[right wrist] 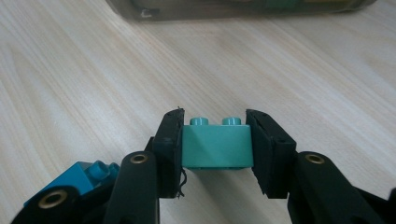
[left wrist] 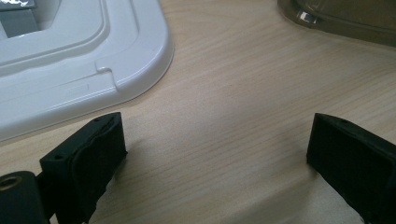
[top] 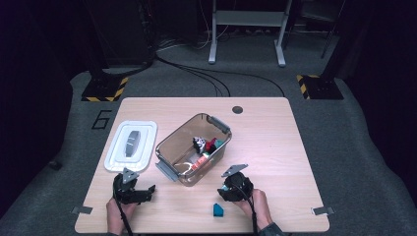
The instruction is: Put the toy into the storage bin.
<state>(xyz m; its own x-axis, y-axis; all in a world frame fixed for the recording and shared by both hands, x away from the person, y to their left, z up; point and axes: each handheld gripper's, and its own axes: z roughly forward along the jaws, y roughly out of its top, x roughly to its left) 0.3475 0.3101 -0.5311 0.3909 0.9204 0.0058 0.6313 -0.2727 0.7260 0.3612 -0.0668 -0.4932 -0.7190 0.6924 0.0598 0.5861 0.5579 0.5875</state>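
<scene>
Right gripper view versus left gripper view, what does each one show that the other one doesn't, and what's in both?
The right gripper view has the right claw shut on a green toy brick, studs up, with a blue brick lying beside it at the lower left. The left gripper view has the left claw open over bare wood, with a white lid lying flat nearby. Both show the wooden table and an edge of the clear storage bin along the top.
</scene>
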